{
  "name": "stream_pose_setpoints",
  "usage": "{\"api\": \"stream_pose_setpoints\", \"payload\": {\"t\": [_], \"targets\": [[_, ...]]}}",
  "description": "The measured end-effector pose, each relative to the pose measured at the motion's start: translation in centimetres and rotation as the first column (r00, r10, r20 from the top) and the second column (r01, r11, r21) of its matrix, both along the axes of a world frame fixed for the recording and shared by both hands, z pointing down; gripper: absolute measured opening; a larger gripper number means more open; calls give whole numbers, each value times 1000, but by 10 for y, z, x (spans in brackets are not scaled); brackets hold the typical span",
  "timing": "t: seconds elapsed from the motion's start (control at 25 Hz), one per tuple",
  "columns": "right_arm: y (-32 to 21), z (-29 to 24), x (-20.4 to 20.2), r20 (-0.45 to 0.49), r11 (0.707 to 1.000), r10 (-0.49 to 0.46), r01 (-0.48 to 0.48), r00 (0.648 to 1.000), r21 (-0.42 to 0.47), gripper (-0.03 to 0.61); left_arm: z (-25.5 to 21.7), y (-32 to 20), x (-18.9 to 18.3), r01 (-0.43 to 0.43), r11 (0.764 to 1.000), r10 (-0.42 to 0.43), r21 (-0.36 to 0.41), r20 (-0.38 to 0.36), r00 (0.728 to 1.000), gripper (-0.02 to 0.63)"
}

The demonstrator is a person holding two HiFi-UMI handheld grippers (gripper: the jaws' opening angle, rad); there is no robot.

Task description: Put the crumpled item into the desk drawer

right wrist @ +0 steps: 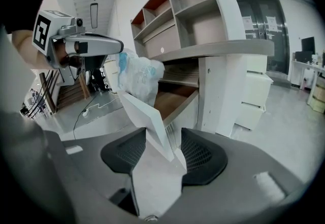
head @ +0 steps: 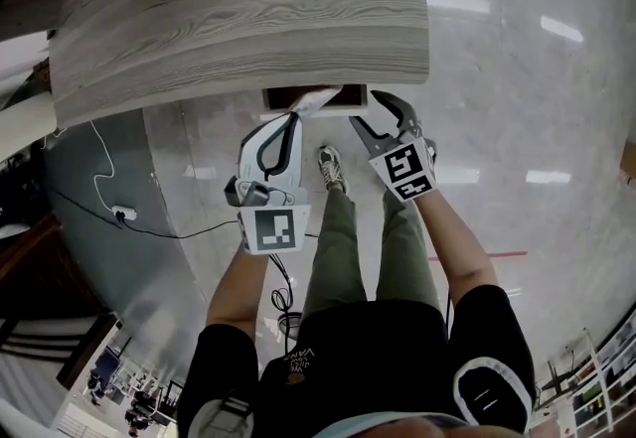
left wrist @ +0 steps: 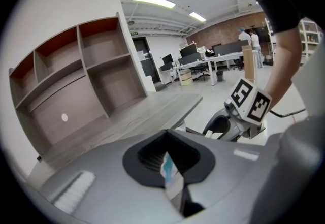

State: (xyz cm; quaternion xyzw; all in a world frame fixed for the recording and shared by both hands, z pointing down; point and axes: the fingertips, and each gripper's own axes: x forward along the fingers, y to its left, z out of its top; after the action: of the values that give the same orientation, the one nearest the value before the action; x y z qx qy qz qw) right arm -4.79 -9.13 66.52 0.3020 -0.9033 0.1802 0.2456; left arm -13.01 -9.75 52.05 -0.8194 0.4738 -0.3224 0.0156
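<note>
The crumpled item (right wrist: 140,76), a white wad with blue print, hangs over the open drawer (right wrist: 175,97) under the desk. My left gripper (head: 295,118) is shut on it; in the left gripper view only a thin white-and-blue edge (left wrist: 169,173) shows between the closed jaws. My right gripper (right wrist: 162,151) has its jaws closed on the drawer's white front panel (right wrist: 148,124). In the head view the item (head: 318,100) sits at the drawer's mouth (head: 348,99), with the right gripper (head: 370,114) just to its right.
The grey wood-grain desktop (head: 238,19) overhangs the drawer. Shelving cubbies (right wrist: 190,12) rise above the desk. A white cabinet (right wrist: 256,101) stands beside the desk. A cable and plug (head: 117,214) lie on the floor at left. The person's legs and shoe (head: 331,168) are below the grippers.
</note>
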Motion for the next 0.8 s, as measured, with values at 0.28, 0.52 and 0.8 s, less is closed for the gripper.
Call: {"api": "stream_pose_setpoints", "payload": {"t": [0.28, 0.52, 0.8], "targets": [[-5, 0, 1, 24, 1000, 21, -21, 1000, 5, 193, 21, 9, 22, -84, 996, 85, -27, 23, 996, 51], [-4, 1, -3, 45, 1000, 19, -20, 999, 14, 193, 40, 12, 25, -130, 990, 132, -50, 52, 990, 51], [-5, 1, -3, 60, 1000, 23, -24, 998, 17, 192, 53, 11, 29, -178, 981, 183, -70, 76, 980, 51]]}}
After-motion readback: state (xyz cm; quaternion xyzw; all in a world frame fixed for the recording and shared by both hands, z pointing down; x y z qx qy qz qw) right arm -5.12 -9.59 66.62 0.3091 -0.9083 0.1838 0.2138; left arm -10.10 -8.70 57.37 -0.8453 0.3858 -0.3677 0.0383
